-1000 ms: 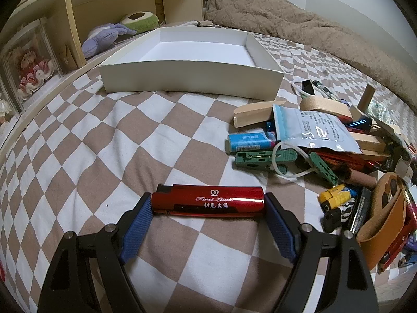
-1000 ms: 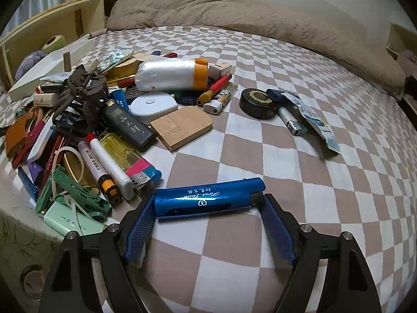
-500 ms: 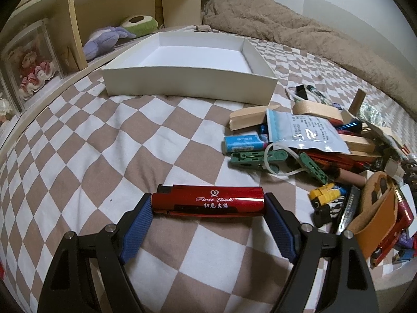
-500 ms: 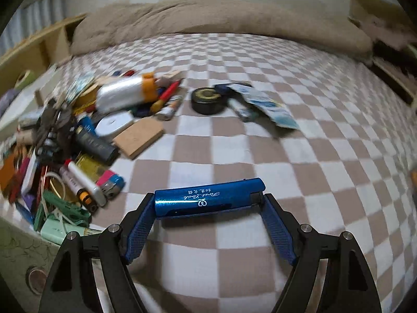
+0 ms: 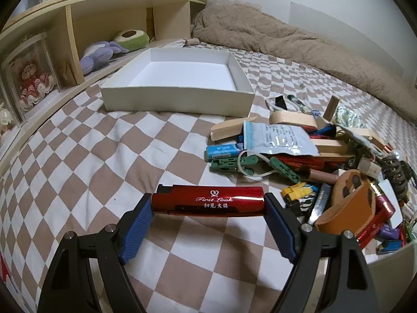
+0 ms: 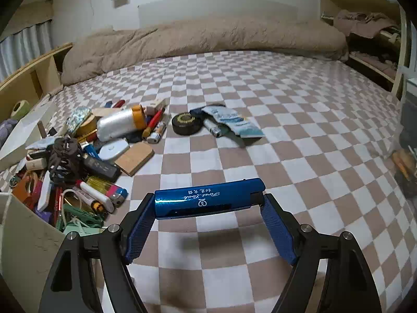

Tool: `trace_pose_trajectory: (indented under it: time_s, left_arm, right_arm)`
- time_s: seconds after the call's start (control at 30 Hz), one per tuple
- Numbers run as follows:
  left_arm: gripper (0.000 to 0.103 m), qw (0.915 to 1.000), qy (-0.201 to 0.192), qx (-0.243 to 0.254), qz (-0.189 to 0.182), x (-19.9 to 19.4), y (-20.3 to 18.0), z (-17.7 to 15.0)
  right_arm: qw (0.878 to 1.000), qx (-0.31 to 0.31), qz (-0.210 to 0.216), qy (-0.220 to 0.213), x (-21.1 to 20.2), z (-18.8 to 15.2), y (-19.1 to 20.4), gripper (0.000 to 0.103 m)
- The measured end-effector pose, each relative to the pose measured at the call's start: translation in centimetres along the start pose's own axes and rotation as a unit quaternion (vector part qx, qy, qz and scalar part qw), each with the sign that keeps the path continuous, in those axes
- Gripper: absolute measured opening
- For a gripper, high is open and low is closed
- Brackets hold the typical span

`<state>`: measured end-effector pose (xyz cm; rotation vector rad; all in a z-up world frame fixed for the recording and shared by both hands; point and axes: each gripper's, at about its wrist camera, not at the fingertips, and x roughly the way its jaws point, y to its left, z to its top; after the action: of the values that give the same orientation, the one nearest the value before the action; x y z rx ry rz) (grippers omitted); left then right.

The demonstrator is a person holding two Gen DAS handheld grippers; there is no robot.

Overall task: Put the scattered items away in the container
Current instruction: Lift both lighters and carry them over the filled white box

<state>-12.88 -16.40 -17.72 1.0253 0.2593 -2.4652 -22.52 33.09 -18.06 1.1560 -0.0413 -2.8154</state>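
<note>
My left gripper (image 5: 208, 203) is shut on a red lighter (image 5: 208, 201), held lengthwise between its blue pads above the checkered bed. Straight ahead lies the white box (image 5: 177, 99), with nothing inside it. A pile of scattered items (image 5: 307, 156) spreads to the right of the left gripper. My right gripper (image 6: 208, 200) is shut on a blue lighter (image 6: 208, 197), also gripped end to end, lifted over the bedsheet. In the right wrist view the pile (image 6: 86, 151) lies at the left, and the box's corner (image 6: 26, 130) shows at the far left.
A wooden shelf (image 5: 78, 39) with plush toys runs along the left of the bed. A brown duvet (image 6: 203, 39) lies bunched at the far end. A black round tin (image 6: 186, 124) and a blue packet (image 6: 234, 124) lie apart from the pile. Checkered sheet (image 6: 299, 130) stretches to the right.
Both grippers have risen with their lighters. The right one rolled and swung so the view now takes in more of the bed and far wall. The left one drew back from the box.
</note>
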Motion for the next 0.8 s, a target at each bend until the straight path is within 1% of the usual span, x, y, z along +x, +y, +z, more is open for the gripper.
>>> trace_pose_trajectory:
  time_s: [0.2,0.4,0.5,0.6,0.73,0.8]
  left_arm:
    - [0.083,0.9996,-0.023,-0.007,-0.011,-2.0,0.3,0.3]
    - [0.083,0.9985,-0.049,-0.009,-0.021,-3.8,0.1,0.5]
    - [0.083,0.9979,-0.058,-0.004,-0.03,-4.9,-0.1,0.5]
    - [0.083,0.9963,-0.074,-0.001,-0.045,-6.5,-0.1,0.8]
    - [0.083,0.9947,-0.089,0.006,-0.05,-8.3,0.1,1.1]
    - [0.083,0.9945,-0.089,0.026,-0.048,-9.2,-0.2,1.0]
  right_arm:
    - [1.0,0.008,0.007,-0.025,-2.6,0.6,0.1,0.081]
    - [0.998,-0.023,0.018,-0.062,-5.7,0.6,1.8,0.081]
    - [0.996,-0.033,0.024,-0.075,-6.9,0.7,2.6,0.081]
    - [0.995,-0.031,0.038,-0.09,-8.5,0.9,2.9,0.081]
    - [0.993,-0.04,0.048,-0.101,-10.3,1.2,3.7,0.081]
    - [0.991,-0.054,0.058,-0.111,-11.4,1.2,4.4,0.081]
